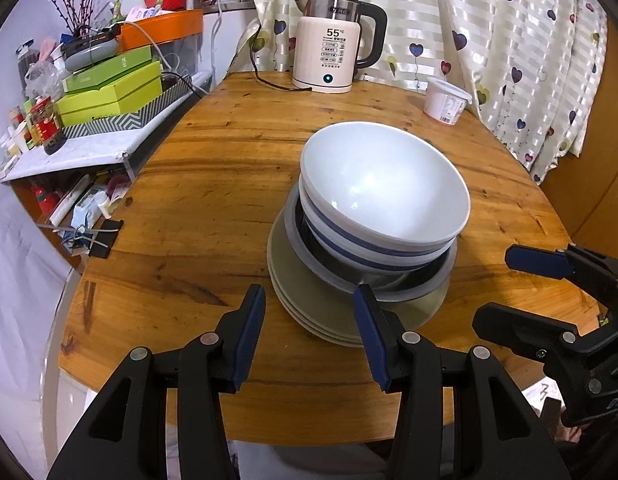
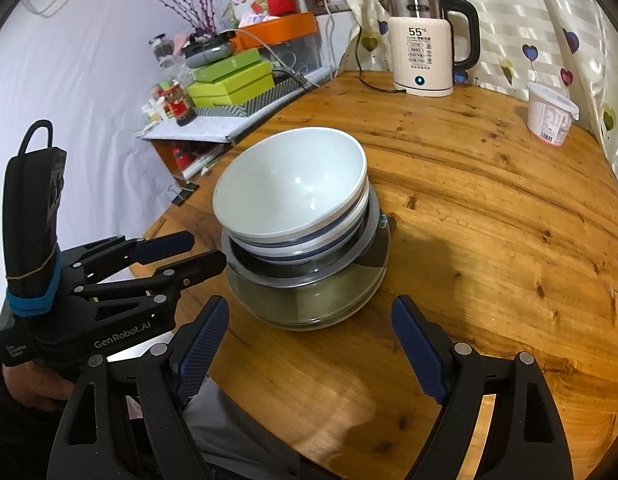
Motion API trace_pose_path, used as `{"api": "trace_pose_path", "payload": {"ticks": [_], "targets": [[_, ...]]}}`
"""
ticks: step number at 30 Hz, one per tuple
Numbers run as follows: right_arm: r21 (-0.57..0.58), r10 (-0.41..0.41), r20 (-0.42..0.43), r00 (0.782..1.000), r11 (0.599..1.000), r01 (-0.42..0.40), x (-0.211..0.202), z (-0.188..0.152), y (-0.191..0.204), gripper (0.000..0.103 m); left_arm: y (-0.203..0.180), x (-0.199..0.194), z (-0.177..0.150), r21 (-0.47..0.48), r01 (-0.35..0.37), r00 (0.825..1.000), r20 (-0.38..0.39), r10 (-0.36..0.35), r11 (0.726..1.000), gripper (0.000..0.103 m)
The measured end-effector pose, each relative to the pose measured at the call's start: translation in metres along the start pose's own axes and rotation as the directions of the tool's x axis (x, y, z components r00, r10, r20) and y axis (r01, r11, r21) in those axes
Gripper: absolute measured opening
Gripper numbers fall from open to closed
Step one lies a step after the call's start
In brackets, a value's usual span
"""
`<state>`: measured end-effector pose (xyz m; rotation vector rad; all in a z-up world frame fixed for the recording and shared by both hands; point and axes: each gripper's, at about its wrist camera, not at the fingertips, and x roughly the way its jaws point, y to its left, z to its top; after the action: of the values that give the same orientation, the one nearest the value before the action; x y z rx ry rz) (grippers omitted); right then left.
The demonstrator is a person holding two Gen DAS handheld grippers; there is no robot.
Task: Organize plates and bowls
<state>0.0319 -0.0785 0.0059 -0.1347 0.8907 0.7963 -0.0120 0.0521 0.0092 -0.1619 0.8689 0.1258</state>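
One stack stands mid-table: white bowls with blue bands [image 1: 385,184] [image 2: 289,192] nested in a grey-rimmed dish [image 1: 373,284] [image 2: 305,276], on several pale green plates [image 1: 309,312] [image 2: 309,312]. My left gripper [image 1: 309,316] is open and empty, just in front of the plates' near-left edge; it also shows in the right wrist view [image 2: 181,252]. My right gripper [image 2: 309,328] is open and empty, just short of the stack, and shows at the right in the left wrist view [image 1: 521,284].
A round wooden table [image 1: 213,216] [image 2: 489,240] carries a white electric kettle [image 1: 333,48] [image 2: 425,44] with a cord and a white plastic tub [image 1: 445,100] [image 2: 549,114] at the back. A cluttered shelf with green boxes [image 1: 109,92] [image 2: 229,80] stands to the left.
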Motion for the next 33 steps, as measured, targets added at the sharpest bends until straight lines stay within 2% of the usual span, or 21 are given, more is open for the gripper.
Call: {"api": "trace_pose_path", "payload": {"ticks": [11,26,33], "targets": [[-0.023,-0.006,0.0,1.0,1.0,0.006,0.0041,0.0007,0.0024,0.085,-0.0041,0.0006,0.0004,0.022,-0.037,0.999,0.006,0.037,0.999,0.047],[-0.026,0.001,-0.003,1.0,1.0,-0.001,0.0058,0.0017,0.0029,0.085,-0.0076,-0.005,-0.0001,0.026,-0.021,0.999,0.025,0.02,0.999,0.047],[-0.025,0.002,-0.003,1.0,1.0,-0.002,0.0061,0.0014,0.0033,0.085,-0.0087,-0.0042,-0.004,0.008,-0.005,1.0,0.011,0.005,1.0,0.047]]}}
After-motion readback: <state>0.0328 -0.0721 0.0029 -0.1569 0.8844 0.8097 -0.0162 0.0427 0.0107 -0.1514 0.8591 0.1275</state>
